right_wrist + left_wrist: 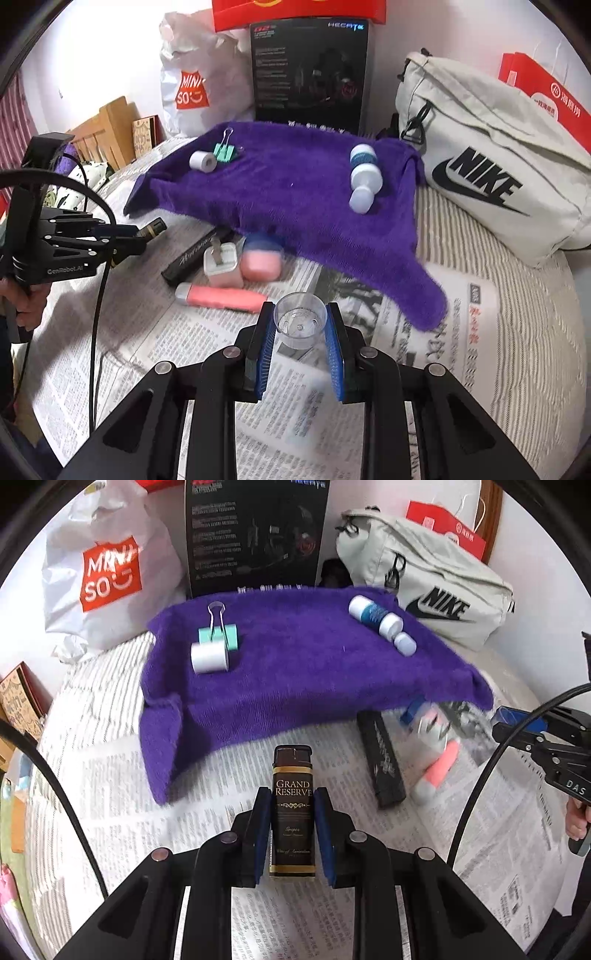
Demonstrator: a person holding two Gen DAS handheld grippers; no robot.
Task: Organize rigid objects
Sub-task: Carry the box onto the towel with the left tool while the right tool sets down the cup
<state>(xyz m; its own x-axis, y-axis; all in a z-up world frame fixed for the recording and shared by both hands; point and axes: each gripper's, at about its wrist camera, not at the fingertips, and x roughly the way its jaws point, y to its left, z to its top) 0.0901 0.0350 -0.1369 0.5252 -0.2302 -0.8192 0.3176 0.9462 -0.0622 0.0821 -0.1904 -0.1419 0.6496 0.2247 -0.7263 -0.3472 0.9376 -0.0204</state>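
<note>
My left gripper [292,797] is shut on a dark brown "Grand Reserve" lighter [293,805], held above the newspaper in front of the purple towel [295,672]. My right gripper [300,314] is shut on a small clear plastic cup [301,321]. On the towel lie a white tape roll [209,656], a green binder clip [218,633] and a white and blue bottle [376,614] with a small white cap [405,643]. On the newspaper lie a black bar [381,762], a white charger [221,266], a pink case [260,264] and a pink highlighter [221,295].
A Miniso bag [107,576], a black headset box [255,535] and a grey Nike bag [436,590] stand behind the towel. Red boxes [546,99] lean at the right. Newspaper [184,350] covers the striped bed. The left gripper [122,236] shows at the left of the right wrist view.
</note>
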